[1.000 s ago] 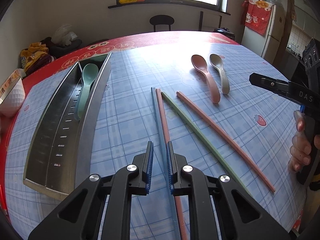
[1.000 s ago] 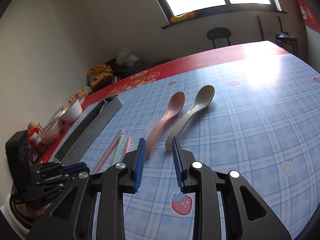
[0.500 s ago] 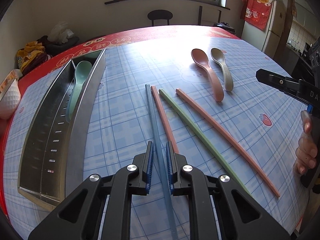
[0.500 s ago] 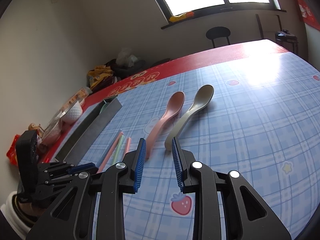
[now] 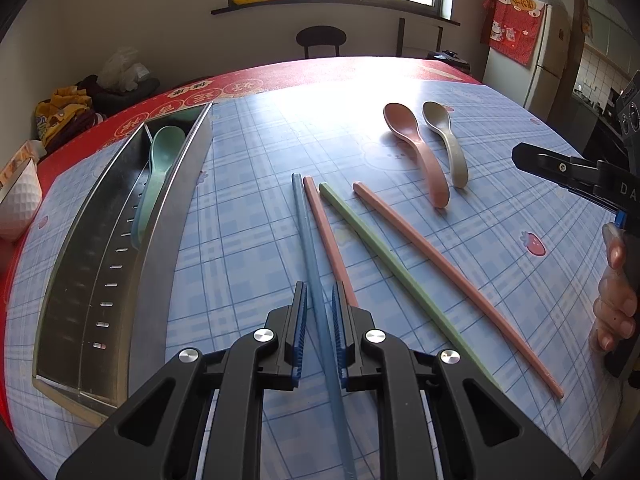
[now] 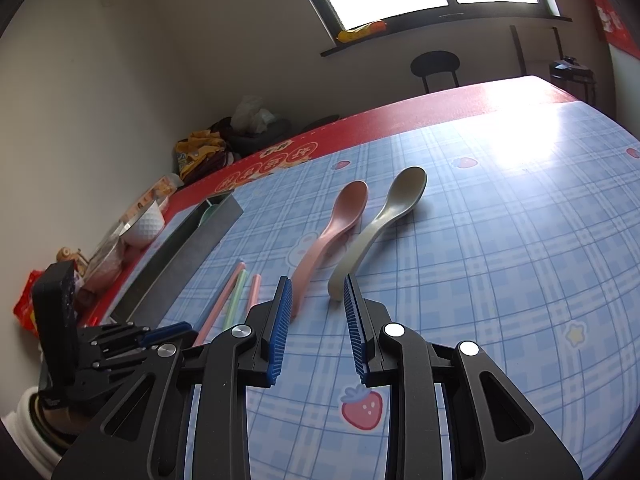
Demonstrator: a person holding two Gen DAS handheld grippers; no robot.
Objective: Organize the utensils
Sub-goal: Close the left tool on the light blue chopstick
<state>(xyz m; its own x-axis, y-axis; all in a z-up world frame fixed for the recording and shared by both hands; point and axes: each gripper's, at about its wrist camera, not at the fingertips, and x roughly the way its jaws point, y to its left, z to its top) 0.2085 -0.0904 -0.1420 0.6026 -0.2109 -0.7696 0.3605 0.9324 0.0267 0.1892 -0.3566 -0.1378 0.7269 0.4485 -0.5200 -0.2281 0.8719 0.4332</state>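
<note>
Tray: metal utensil tray (image 5: 168,216) lay along the left of the checked tablecloth (image 5: 248,248); every place below is given from it.
Green spoon: mint spoon (image 5: 158,172) lay inside the tray, bowl toward the tray's far end.
Left gripper: left gripper (image 5: 319,328) hung over the cloth just right of the tray's near half, its fingers clamped on the blue chopstick (image 5: 306,240).
Blue chopstick: it ran from between the pads out toward the far side of the table, roughly alongside the tray, and looked raised off the cloth (its near end passed back under the gripper).
Other chopsticks: one pink chopstick (image 5: 326,236) lay just right of the blue one, then a green chopstick (image 5: 384,272), then a longer-looking pink chopstick (image 5: 452,276), each farther from the tray.
Spoons on cloth: pink spoon (image 6: 332,228) and beige spoon (image 6: 380,220) lay side by side, well apart from the tray, beyond the chopsticks.
Right gripper: right gripper (image 6: 316,320) hovered on the side away from the tray, near the two spoon handles, fingers parted with nothing between them.
Hand: fingers of the person's right hand (image 5: 614,304) wrapped its grip.
Bowl: white bowl (image 5: 16,204) stood on the tray's outer side, off the checked cloth.
</note>
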